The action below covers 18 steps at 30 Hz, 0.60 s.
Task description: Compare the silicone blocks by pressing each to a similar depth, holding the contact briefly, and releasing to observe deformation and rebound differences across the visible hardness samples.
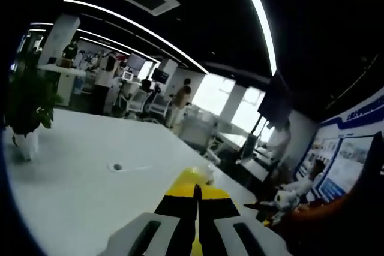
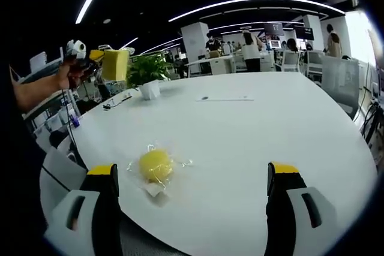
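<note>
A potted plant [image 2: 147,70] stands on the white table [image 2: 270,130].

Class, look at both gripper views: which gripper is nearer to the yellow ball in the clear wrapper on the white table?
Right. The open right gripper has the wrapped yellow ball lying just ahead between its jaws. The left gripper is raised well beyond the ball, holding a yellow block.

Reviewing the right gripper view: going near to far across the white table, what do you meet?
Yellow round object in clear plastic wrap → small dark round spot on the white table → white pot holding the green leafy plant, near the far edge of the table.
</note>
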Available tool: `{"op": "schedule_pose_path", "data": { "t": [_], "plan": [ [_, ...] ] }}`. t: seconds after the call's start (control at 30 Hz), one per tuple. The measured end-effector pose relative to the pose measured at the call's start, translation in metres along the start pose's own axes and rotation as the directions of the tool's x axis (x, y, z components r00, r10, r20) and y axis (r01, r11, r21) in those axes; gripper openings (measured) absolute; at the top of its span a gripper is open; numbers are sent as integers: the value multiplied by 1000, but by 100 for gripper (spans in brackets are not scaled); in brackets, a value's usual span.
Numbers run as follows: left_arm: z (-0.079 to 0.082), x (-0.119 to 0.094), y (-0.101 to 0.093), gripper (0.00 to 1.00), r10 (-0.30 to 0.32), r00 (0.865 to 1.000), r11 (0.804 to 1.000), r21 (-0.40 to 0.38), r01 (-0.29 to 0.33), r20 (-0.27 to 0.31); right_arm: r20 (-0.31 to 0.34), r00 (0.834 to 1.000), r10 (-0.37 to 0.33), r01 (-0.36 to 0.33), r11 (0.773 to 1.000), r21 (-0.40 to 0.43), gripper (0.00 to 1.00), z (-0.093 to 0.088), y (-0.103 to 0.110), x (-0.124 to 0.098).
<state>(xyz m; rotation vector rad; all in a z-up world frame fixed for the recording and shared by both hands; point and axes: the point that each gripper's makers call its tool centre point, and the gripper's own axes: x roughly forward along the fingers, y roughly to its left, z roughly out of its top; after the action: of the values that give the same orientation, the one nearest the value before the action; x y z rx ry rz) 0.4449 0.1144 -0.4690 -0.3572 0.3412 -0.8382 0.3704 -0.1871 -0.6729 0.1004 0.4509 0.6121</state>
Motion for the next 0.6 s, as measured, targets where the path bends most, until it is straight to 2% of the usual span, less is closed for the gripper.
{"op": "schedule_pose_path", "data": {
  "t": [0.2, 0.37, 0.57, 0.6],
  "plan": [
    [0, -1, -11, 0, -17, 1000, 999, 30, 17, -1, 28, 999, 24, -24, 1000, -7, 97, 16, 8, 1],
    [-2, -3, -16, 0, -58, 998, 998, 32, 57, 15, 47, 998, 44, -43, 999, -21, 97, 30, 13, 1],
    [-5, -4, -17, 0, -69, 997, 997, 35, 68, 20, 72, 994, 80, -78, 996, -40, 97, 53, 19, 4],
    [-5, -4, -17, 0, -69, 997, 997, 33, 68, 22, 87, 992, 93, -90, 995, -45, 97, 61, 21, 6]
  ]
}}
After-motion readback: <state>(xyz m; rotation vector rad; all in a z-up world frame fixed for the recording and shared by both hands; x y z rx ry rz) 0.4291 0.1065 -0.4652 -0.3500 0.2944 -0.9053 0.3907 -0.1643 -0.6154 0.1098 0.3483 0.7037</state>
